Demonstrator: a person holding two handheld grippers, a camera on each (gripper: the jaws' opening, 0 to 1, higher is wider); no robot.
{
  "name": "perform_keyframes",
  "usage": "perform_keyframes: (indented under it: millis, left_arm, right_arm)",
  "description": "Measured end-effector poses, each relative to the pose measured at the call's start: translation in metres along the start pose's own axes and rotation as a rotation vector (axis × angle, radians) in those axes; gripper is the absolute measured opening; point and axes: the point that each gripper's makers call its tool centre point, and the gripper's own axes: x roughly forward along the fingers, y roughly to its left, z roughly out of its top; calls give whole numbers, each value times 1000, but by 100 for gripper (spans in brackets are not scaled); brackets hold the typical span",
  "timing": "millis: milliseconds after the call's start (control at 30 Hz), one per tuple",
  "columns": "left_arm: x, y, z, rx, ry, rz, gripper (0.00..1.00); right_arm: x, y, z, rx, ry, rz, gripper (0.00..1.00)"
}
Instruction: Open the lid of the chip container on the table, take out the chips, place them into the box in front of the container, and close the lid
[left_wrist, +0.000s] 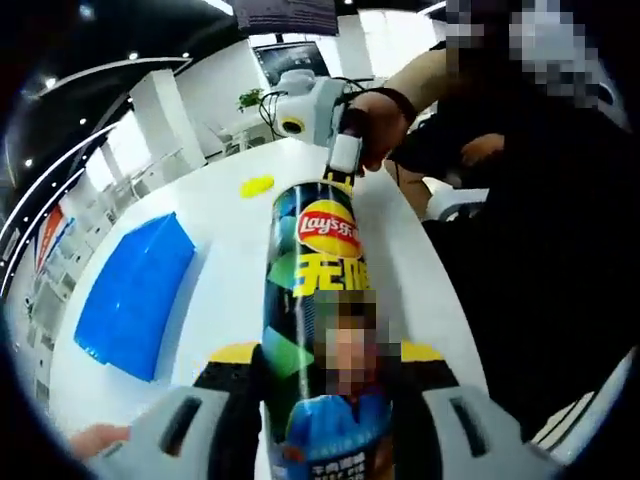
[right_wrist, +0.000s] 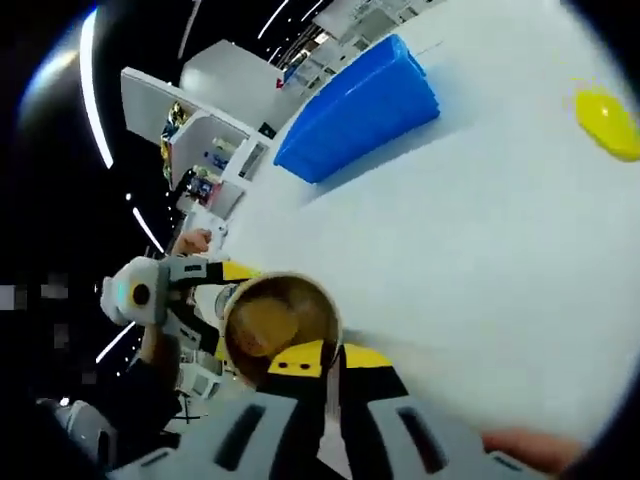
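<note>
The Lay's chip can (left_wrist: 322, 300) lies along my left gripper (left_wrist: 325, 385), whose jaws are shut on its lower body. Its mouth is uncovered, and in the right gripper view the open chip can (right_wrist: 312, 300) shows yellow chips (right_wrist: 262, 330) inside. My right gripper (right_wrist: 335, 362) is at that mouth with its jaws close together, one inside the rim and one outside, pinching the wall. The right gripper (left_wrist: 342, 165) comes down to the can's top in the left gripper view. The yellow lid (left_wrist: 257, 186) lies on the table; the lid (right_wrist: 610, 122) is far from the can. The blue box (left_wrist: 135, 295) sits to the left.
The white table (left_wrist: 225, 260) carries the can, lid and box; the blue box (right_wrist: 360, 110) is near its far edge. A person in dark clothes (left_wrist: 540, 250) stands at the right. The left gripper (right_wrist: 165, 290) appears behind the can.
</note>
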Motion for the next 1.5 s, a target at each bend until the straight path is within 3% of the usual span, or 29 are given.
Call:
perform_keyframes:
  millis: [133, 167, 267, 333, 400, 467, 533, 667, 767, 967, 1033, 1100, 1167, 1267, 1333, 1500]
  left_arm:
    - [7, -2, -7, 3, 35, -36, 50]
    - [5, -4, -5, -1, 19, -49, 50]
    - [5, -2, -7, -21, 29, -59, 50]
    - [5, -1, -7, -43, 16, -72, 50]
    - [5, 2, -6, -67, 4, -80, 50]
    - [5, 2, -6, -79, -2, -87, 50]
    - [6, 2, -5, -78, -9, -89, 50]
    - [7, 2, -4, -76, -16, -96, 50]
    - [7, 3, -4, -80, -23, -105, 50]
    - [7, 6, -5, -90, -43, -120, 51]
    - [6, 7, -4, -94, -68, -127, 51]
    - [5, 8, -4, -95, -91, -132, 51]
    - [4, 10, -2, -98, -131, -142, 51]
    - [4, 12, -2, -125, -155, -151, 51]
    - [4, 12, -2, -121, -151, -153, 51]
    - [3, 13, -3, -117, -143, -155, 51]
  right_arm:
    - [2, -10, -4, -126, 10, -38, 4]
    - [1, -5, 3, -149, -31, -6, 3]
    - [-7, 0, 14, -140, -64, 8, 3]
    - [-11, 9, 24, -189, -89, 53, 3]
    - [-13, 15, 24, -282, -67, 104, 5]
    - [-12, 10, 20, -352, -29, 84, 6]
    - [-8, 6, 22, -332, -23, 83, 8]
    - [1, 9, 18, -201, 21, 179, 4]
    - [7, 15, 9, -42, 68, 242, 1]
    - [12, 9, 0, -78, 85, 234, 1]
    - [6, 17, -2, -59, 86, 279, 1]
    - [-2, 20, 15, -49, 45, 353, 5]
    - [-7, 18, 27, -17, -2, 373, 8]
    - [-7, 16, 25, 20, 61, 405, 10]
    - [-6, 15, 26, -4, 51, 399, 11]
    - [-1, 5, 31, 37, 71, 389, 18]
